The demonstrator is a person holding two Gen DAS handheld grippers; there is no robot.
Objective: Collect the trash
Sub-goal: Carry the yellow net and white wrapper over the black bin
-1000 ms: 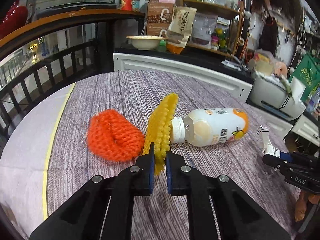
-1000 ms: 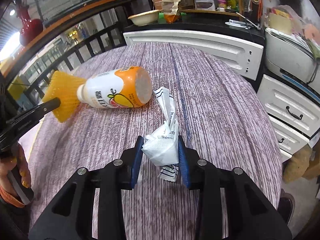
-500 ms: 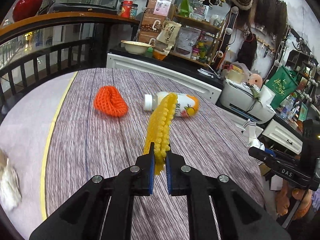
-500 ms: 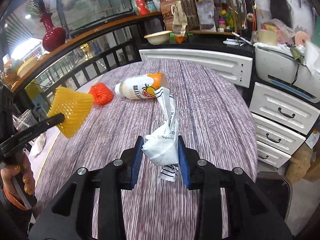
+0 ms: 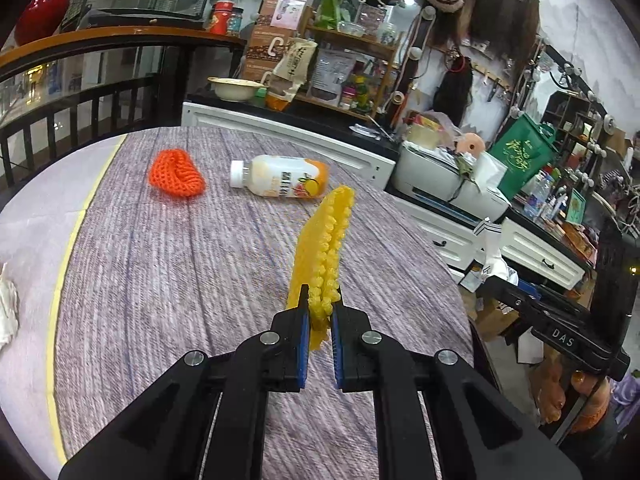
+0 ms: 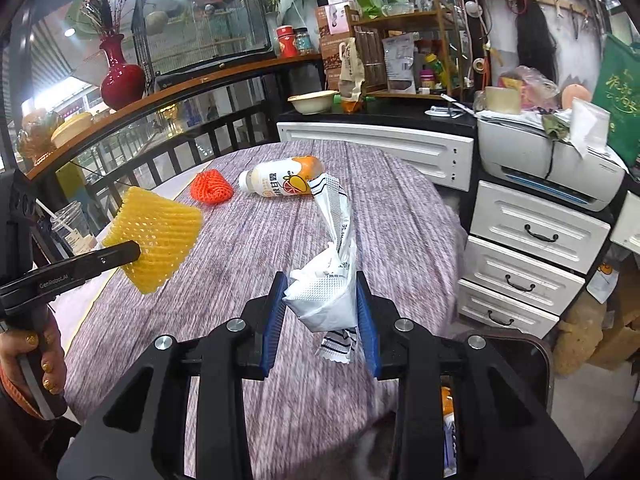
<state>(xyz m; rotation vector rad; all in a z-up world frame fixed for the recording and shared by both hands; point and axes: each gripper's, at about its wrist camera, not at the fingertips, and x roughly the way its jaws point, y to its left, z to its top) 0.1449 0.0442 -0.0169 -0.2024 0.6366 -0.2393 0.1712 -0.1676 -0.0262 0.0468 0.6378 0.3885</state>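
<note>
We noted the left gripper (image 5: 319, 312) and right gripper (image 6: 320, 304) shared one build: matte black angular linkage arms, round silver screw heads at the pivots, ribbed blue pads (image 6: 273, 320) lining the fingers. White lettering read "GenRobot.AI" and "DAS" on the bodies. The left hand (image 6: 38, 354) showed gold-painted nails and an orange cuff.

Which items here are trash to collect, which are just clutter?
Trash: yellow net in left gripper; wrapper in right gripper; orange net, bottle on table.
Clutter: bowl, printer, red vase, green bag.
</note>
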